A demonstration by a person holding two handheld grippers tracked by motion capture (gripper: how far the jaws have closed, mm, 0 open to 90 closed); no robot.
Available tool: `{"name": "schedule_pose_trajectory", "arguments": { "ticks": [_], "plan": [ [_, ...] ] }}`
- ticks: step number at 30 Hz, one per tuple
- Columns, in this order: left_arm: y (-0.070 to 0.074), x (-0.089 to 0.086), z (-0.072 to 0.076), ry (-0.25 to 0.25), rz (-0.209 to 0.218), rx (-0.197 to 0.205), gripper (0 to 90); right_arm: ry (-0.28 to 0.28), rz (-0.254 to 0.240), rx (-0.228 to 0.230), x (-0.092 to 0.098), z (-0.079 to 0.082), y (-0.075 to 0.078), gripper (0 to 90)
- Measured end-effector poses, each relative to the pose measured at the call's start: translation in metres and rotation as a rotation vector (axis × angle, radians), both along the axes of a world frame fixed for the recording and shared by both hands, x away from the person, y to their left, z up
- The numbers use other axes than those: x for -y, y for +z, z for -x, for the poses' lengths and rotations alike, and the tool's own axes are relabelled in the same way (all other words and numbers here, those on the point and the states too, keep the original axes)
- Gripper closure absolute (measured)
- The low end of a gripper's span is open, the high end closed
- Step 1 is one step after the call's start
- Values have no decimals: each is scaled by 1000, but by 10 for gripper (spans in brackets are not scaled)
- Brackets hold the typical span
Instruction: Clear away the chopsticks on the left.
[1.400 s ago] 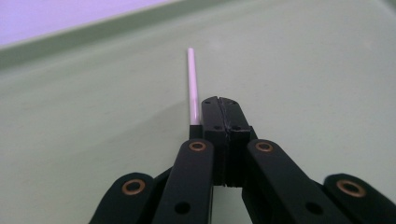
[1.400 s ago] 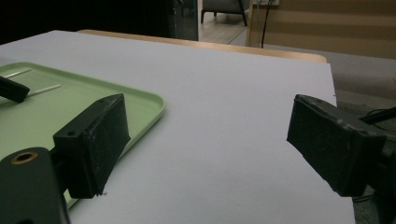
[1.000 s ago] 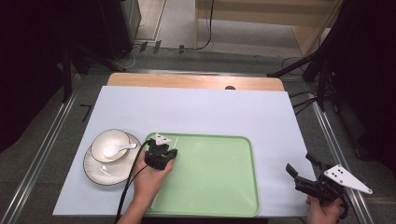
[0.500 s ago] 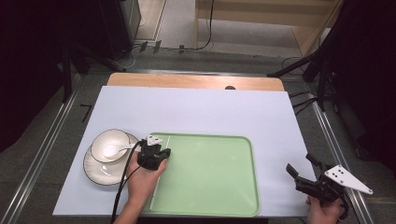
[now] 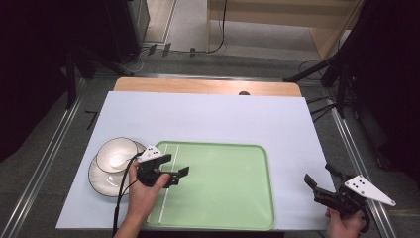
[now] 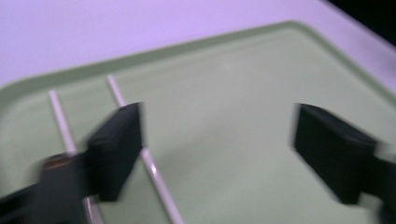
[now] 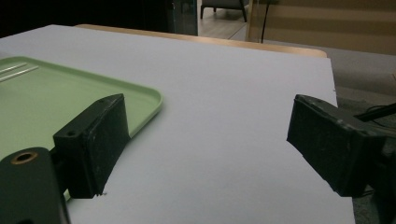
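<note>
My left hand-held gripper [image 6: 217, 154] has just been opening and stands released, nothing between its jaws. Its own view shows two thin white chopsticks [image 6: 140, 154] at lower left on the pale green plastic tray [image 6: 261, 70], beside the left jaw; the high view adds stacked white bowls [image 5: 115, 159] at left.

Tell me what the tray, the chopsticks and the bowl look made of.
Tray: likely plastic, matte pale green, moulded rounded rim.
Chopsticks: thin white sticks, smooth; plastic or melamine, uncertain.
Bowl: probably glazed ceramic, glossy white, on a matching saucer.
</note>
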State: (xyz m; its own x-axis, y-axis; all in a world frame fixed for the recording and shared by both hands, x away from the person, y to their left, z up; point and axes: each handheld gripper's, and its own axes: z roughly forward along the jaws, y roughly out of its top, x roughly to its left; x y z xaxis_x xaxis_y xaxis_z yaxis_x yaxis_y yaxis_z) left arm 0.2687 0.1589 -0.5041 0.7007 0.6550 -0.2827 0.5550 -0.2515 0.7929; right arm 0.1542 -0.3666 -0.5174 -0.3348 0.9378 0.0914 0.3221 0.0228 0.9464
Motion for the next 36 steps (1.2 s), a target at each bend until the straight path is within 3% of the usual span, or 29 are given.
{"name": "schedule_pose_trajectory", "arguments": {
  "ticks": [1, 4, 11, 20, 29, 33, 36],
  "plan": [
    [1, -2, 2, -11, 11, 7, 0, -2, 2, 0, 1, 0, 0, 133],
    [2, -7, 8, -9, -1, 29, 0, -10, -2, -2, 3, 0, -1, 133],
    [2, -18, 20, -16, 19, 29, 0, -15, 0, -2, 4, 0, -1, 133],
    [9, -37, 38, -6, 19, 76, 0, -19, 2, -3, 4, 0, -1, 133],
    [9, -68, 53, 42, 25, 94, 0, -26, 3, -4, 5, 1, -2, 132],
    [7, -83, 59, 72, 5, 103, 0, -31, 3, -5, 6, 1, -2, 133],
    [6, -98, 64, 96, 32, 103, 0, -35, 9, -5, 7, 2, -2, 133]
  ]
}}
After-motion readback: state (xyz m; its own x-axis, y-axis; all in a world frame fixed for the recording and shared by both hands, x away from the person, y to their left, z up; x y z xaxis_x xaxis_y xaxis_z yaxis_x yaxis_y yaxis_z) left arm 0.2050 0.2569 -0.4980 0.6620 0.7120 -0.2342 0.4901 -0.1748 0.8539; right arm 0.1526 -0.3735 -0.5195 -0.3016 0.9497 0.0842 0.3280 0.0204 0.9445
